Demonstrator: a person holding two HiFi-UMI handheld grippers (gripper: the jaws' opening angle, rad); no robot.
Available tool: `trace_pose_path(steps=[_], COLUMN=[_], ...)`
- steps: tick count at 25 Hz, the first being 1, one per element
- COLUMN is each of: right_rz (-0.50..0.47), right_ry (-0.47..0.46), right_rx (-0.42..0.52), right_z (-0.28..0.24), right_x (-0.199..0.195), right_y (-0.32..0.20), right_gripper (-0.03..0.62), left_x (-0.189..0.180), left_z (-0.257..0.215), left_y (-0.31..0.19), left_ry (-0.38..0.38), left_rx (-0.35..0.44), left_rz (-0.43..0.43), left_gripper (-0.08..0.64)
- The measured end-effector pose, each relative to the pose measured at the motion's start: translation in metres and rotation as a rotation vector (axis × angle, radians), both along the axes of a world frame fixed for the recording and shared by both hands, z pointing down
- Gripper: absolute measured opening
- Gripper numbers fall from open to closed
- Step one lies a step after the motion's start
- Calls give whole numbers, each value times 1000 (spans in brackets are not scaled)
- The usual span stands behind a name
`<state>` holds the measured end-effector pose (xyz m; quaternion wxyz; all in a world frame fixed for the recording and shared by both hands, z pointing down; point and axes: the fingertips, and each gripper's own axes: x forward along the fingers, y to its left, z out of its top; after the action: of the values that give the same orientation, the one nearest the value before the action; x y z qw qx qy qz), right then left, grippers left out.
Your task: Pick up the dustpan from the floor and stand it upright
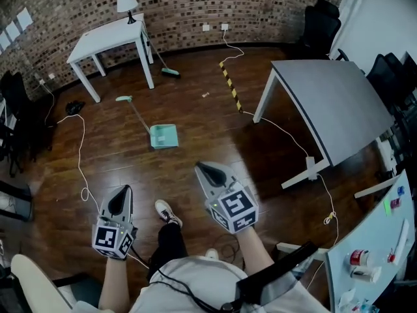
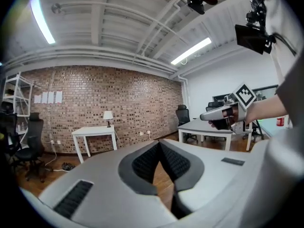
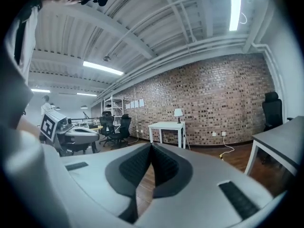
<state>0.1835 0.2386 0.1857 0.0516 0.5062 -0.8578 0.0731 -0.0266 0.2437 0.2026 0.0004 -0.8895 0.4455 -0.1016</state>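
Grey left gripper point(image 1: 123, 190) and right gripper point(image 1: 201, 168), fingers pressed together and empty, hover well apart from the mint-green long-handled dustpan point(image 1: 163, 136) lying on the dark wooden floor point(image 1: 195, 113).

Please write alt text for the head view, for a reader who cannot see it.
A green dustpan lies flat on a dark wooden floor, its long handle pointing toward a white table. Nearer the camera, the left gripper and right gripper are both shut and empty, short of the dustpan.
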Motion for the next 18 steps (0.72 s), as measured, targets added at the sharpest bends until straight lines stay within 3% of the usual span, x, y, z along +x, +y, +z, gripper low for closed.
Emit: trace_pose_path(steps=[7,12,18], right_rz=[-4,-7,-23], right_ry=[-16,-20,2], right_rx=[18,57,138], right_z=[-20,-36,-67], right_x=[27,16,-12], right_y=[72,89,103], right_gripper=[-14,-14,-14], left_x=[16,12,-9], left_z=[-11,-22,-57], left_y=[78,96,98], left_ry=[-8,-24,36], left_rx=[-1,12,68], left_rz=[-29,-27,-43], left_gripper=[-5,-5,-5])
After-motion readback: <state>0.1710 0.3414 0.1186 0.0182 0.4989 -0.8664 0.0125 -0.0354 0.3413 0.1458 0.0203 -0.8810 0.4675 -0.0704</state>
